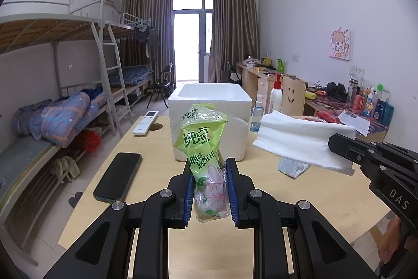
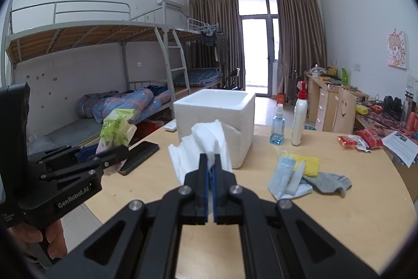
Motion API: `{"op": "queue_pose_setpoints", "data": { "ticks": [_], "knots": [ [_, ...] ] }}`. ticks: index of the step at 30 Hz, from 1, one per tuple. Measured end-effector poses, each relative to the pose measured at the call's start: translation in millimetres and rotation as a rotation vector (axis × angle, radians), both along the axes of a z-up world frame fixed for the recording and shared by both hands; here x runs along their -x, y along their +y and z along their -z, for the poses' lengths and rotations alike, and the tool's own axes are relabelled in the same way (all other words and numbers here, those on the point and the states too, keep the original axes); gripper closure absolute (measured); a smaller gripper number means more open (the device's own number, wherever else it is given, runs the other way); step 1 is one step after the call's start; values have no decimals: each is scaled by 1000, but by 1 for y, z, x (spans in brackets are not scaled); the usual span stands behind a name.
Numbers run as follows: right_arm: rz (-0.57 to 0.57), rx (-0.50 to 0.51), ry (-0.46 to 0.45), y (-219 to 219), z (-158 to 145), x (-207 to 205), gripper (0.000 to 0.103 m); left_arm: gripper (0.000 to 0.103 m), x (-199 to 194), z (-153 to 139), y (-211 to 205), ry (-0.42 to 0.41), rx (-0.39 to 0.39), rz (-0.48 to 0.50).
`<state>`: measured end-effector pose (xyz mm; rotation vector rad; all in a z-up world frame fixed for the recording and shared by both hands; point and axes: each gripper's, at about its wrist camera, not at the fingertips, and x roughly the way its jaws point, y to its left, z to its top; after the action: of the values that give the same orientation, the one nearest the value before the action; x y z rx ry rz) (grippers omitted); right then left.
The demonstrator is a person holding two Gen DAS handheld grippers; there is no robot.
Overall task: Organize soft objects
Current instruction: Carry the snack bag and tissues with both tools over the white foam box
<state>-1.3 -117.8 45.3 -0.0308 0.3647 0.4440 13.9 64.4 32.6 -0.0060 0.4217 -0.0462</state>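
Left wrist view shows the left claw (image 1: 210, 190) clamped on a green tissue pack (image 1: 206, 148) and the right claw (image 2: 211, 171) pinching a white towel (image 2: 206, 145), both lifted above the tabletop (image 2: 326, 216) facing the open foam box (image 2: 216, 122), probably their destination.

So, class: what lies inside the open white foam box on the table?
Only the white foam box rim and upper inner wall show; its floor and any contents are hidden by its walls.
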Motion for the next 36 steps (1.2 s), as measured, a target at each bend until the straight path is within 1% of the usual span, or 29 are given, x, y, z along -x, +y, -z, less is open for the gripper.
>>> {"op": "queue_pose_setpoints", "data": {
  "ticks": [5, 11, 20, 27, 36],
  "knots": [
    [2, 5, 10, 1, -3, -7, 99, 79, -12, 0, 0, 11, 7, -2],
    [-5, 10, 17, 5, -10, -19, 99, 79, -33, -5, -4, 17, -4, 6],
    [-1, 15, 22, 11, -22, -47, 99, 79, -73, -13, -3, 31, 7, 8],
    [3, 13, 40, 17, -25, -70, 99, 79, -107, -18, -2, 36, 4, 10],
    [10, 23, 26, 23, -38, -94, 99, 79, -144, -29, -3, 37, -3, 9]
  ]
}}
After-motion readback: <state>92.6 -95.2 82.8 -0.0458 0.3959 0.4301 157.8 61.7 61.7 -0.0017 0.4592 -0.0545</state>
